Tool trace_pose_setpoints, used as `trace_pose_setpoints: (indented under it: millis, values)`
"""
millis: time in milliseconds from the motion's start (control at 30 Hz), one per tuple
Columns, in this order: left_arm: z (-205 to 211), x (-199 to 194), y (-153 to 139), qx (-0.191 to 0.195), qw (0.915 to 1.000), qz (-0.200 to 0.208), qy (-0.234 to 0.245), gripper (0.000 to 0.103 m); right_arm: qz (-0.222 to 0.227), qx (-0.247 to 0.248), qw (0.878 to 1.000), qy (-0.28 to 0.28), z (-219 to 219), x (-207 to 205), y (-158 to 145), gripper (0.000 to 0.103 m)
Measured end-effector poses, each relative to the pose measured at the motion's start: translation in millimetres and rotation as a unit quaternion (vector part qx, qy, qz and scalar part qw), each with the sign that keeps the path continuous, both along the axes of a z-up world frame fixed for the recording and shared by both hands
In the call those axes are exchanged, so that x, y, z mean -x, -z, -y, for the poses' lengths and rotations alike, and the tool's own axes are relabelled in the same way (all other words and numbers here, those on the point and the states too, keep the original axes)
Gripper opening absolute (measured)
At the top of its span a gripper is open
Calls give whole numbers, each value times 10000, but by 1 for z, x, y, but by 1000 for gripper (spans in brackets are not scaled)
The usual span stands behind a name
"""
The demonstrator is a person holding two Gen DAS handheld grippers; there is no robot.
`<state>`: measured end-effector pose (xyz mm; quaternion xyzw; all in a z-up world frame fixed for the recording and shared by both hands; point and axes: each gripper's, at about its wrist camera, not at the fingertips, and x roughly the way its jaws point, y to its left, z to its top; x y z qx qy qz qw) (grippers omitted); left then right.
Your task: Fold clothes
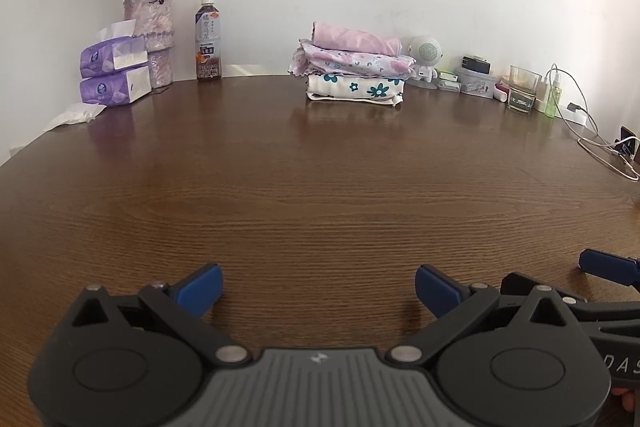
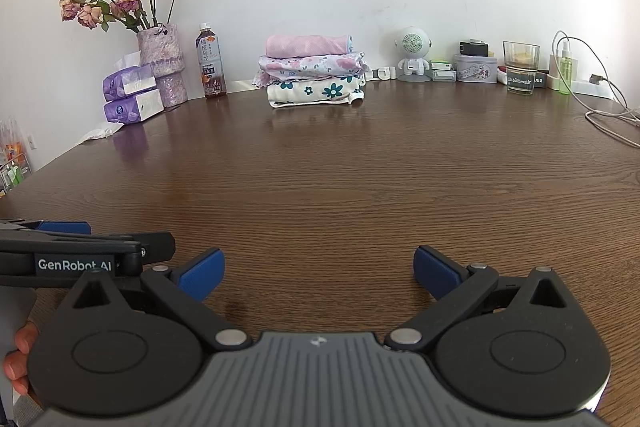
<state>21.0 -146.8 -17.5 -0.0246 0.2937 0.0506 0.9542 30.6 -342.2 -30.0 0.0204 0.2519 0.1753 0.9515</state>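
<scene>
A stack of three folded clothes rests at the far edge of the brown wooden table, against the wall: a pink piece on top, a pink-flowered one in the middle, a white one with teal flowers underneath. My left gripper hovers low over the near part of the table, open and holding nothing. My right gripper is beside it, also open and holding nothing. In the left wrist view a blue fingertip of the right gripper shows at the right edge. The stack is far ahead of both grippers.
At the far left stand a vase of dried roses, two purple tissue packs and a tea bottle. At the far right are a small white robot figure, a tin, a glass, a green spray bottle and white cables.
</scene>
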Motion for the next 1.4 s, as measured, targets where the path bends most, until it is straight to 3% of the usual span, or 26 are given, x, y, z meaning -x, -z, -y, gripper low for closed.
trace_pose_setpoints:
  millis: [1400]
  values:
    - [1, 2, 0, -54, 10000, 26, 10, 103, -1, -31, 10000, -6, 0, 1, 0, 102]
